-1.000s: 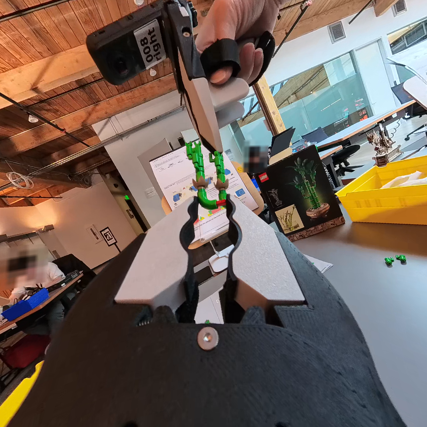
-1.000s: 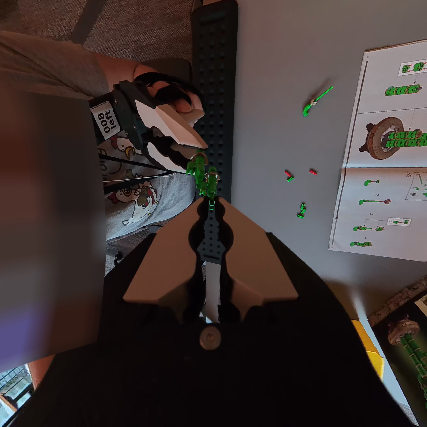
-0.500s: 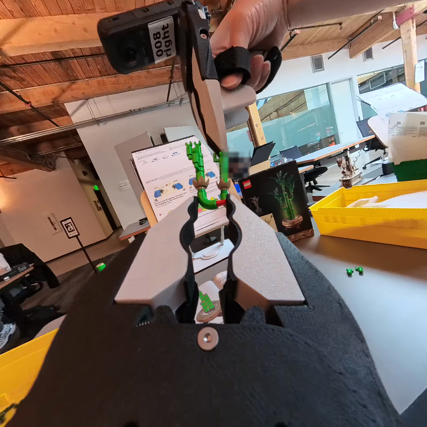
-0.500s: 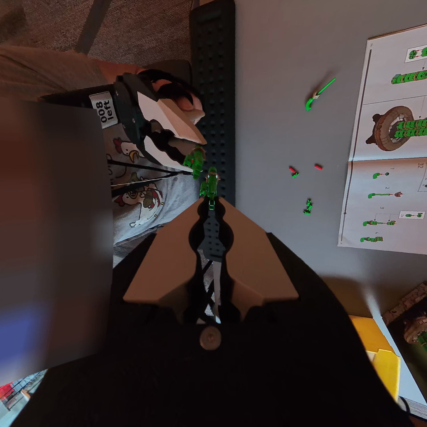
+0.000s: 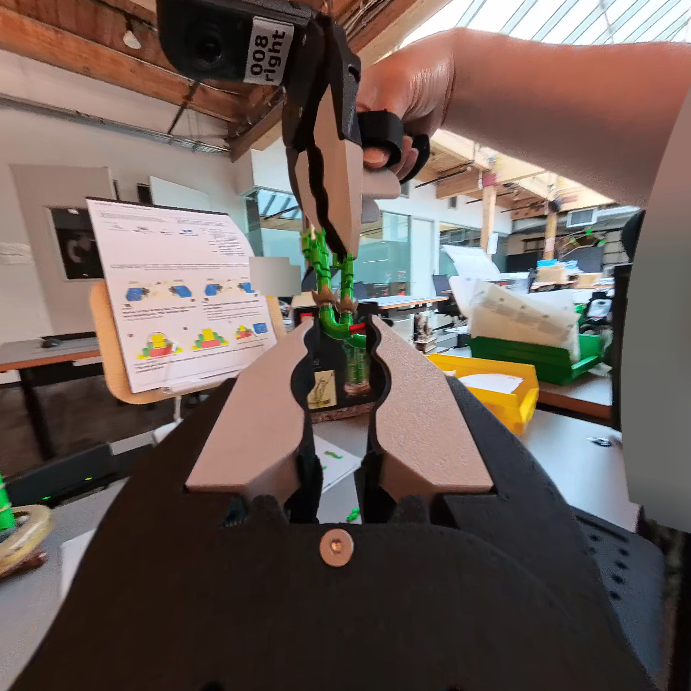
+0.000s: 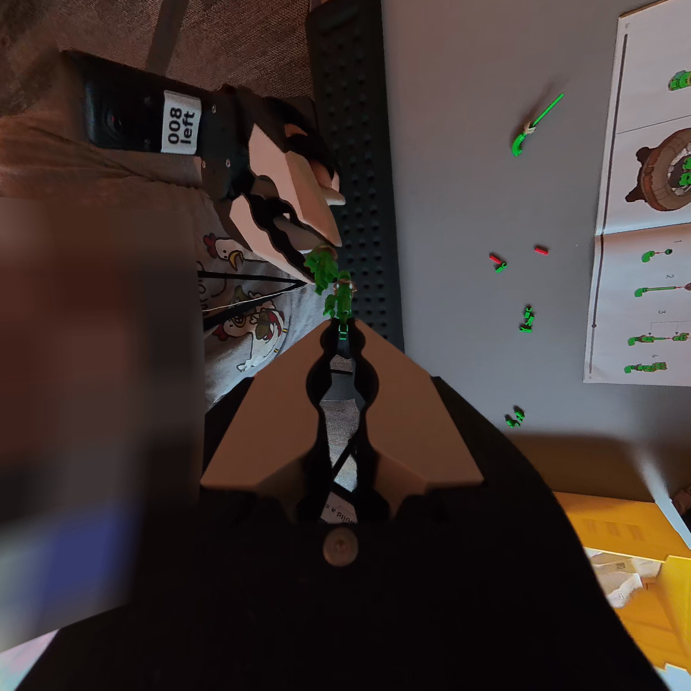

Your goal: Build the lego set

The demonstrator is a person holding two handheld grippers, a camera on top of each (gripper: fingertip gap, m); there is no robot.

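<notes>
Swung rightward since a moment ago, both grippers together; green bamboo stalks (image 5: 322,269) unchanged in mid-air, so joint probably not yet seated. Left gripper (image 5: 340,326) narrow, clamped on the curved foot; right gripper (image 6: 342,324) pinching the shorter stalk's top. Instruction sheet (image 5: 179,291) far left, yellow bin (image 5: 497,377) far right; nothing blocking.

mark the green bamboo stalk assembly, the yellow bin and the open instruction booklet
green bamboo stalk assembly (image 5: 324,276): left wrist view, segmented stem.
yellow bin (image 5: 497,394): left wrist view, front wall.
open instruction booklet (image 6: 635,187): right wrist view, blank part of page.
</notes>
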